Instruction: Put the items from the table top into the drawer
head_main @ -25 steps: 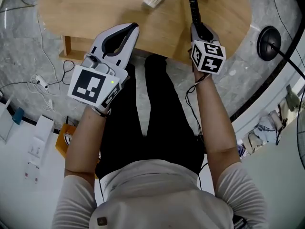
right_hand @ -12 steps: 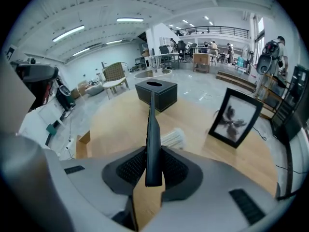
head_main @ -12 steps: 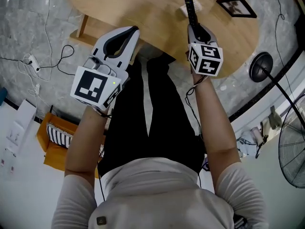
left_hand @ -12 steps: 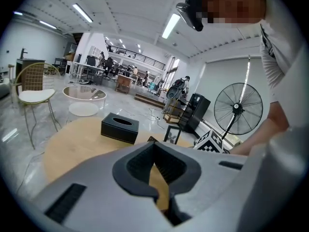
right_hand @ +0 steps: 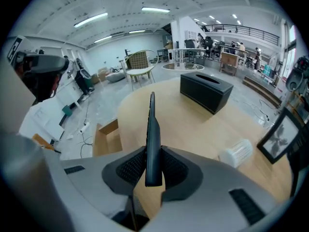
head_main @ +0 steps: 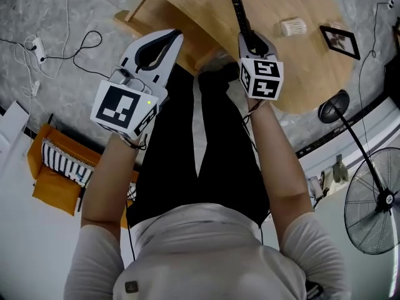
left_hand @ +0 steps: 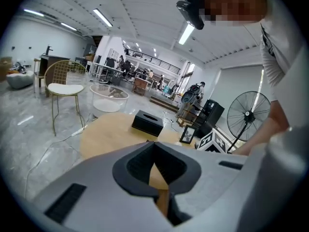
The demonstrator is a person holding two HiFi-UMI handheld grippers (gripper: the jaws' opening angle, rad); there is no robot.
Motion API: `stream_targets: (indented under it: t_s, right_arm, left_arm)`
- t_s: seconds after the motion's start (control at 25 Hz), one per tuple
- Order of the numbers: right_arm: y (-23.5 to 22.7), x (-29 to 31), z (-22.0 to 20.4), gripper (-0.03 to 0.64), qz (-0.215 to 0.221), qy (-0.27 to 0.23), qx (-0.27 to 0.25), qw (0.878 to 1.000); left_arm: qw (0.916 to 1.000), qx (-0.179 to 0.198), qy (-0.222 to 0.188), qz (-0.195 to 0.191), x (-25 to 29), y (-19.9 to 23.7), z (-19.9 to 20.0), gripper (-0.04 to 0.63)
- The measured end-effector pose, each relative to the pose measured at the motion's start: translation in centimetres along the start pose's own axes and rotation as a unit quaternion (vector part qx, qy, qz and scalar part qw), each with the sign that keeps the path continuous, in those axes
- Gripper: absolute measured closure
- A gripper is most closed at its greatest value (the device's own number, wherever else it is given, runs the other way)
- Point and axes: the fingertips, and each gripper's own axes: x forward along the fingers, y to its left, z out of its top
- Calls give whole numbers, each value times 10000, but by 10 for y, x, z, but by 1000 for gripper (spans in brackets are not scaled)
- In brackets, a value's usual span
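Our right gripper (right_hand: 153, 174) is pinching the near end of a black remote control (right_hand: 152, 129). The ribbed pads press on its broad sides, so it stands on edge and juts far ahead of the jaws, over the bench (right_hand: 193, 124).

We judge the remote to be stiff, light and smooth-shelled. Held this close to one end, the long free part may swing in the pads, and a hold nearer its middle would steady it.

Our left gripper (left_hand: 157, 168) has its jaws pressed together on nothing, off the bench's near edge.

Left of the remote, below the bench edge, an open wooden box looks like the drawer (right_hand: 107, 138). A white ribbed pack (right_hand: 235, 153), a picture frame (right_hand: 279, 139) and a black tissue box (right_hand: 205, 92) lie on the bench.
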Motion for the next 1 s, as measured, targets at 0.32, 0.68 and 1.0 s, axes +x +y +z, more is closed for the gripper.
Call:
stream_targets:
  t_s: [0.32, 0.68, 1.0]
  right_arm:
    - [86, 42, 12, 512, 464, 210, -613, 9968]
    - [150, 85, 16, 512, 827, 400, -1196, 9886]
    - [190, 114, 7, 512, 1052, 568, -1589, 9800]
  left_arm:
    - [9982, -387, -127, 444, -53, 59, -26, 586]
    - [9914, -828, -351, 951, -100, 112, -60, 586]
    - [9851, -1091, -420, 1263, -127, 142, -90, 586]
